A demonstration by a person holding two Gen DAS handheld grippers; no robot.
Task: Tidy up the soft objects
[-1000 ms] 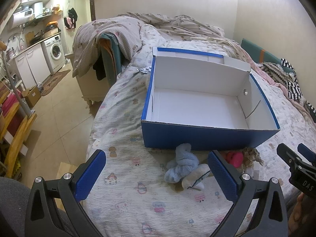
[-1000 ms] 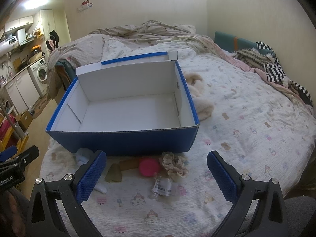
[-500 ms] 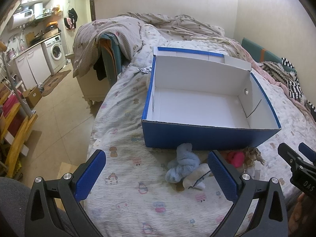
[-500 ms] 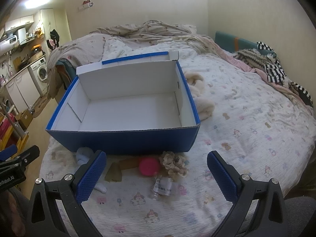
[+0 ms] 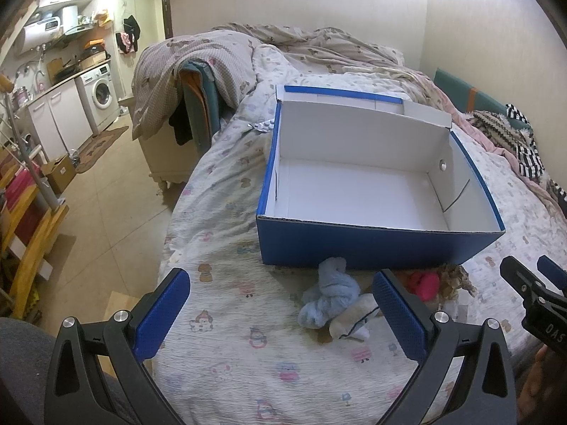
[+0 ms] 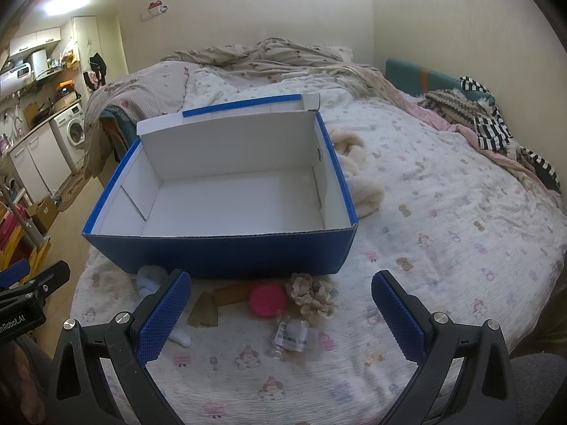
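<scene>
A: While both tools hang above the near edge of the bed, what do the tongs hold?

B: Nothing. The left gripper has its blue pads spread wide, with only printed sheet between them. The right gripper is spread just as wide, its jaws apart over the small heap of things.

A: Where is the box?

B: The blue box with its white inside sits on the bed, open side up, its flap standing at the far wall. Nothing lies in it.

A: And the soft things?

B: They lie on the sheet just before the box's near wall. In the left view the light blue knotted cloth touches a white sock beside it. Right of those are the pink ball and, touching it, a beige frilly scrunchie.

A: Anything else in that heap?

B: A brown flat piece and a wooden block left of the ball, and a small clear bottle with a label, lying on its side nearer the camera.

A: Beyond the box?

B: A cream fluffy cloth rests against the box's right wall. Striped clothes lie at the far right of the bed, a crumpled quilt at the head. A washing machine stands across the room at left.
</scene>
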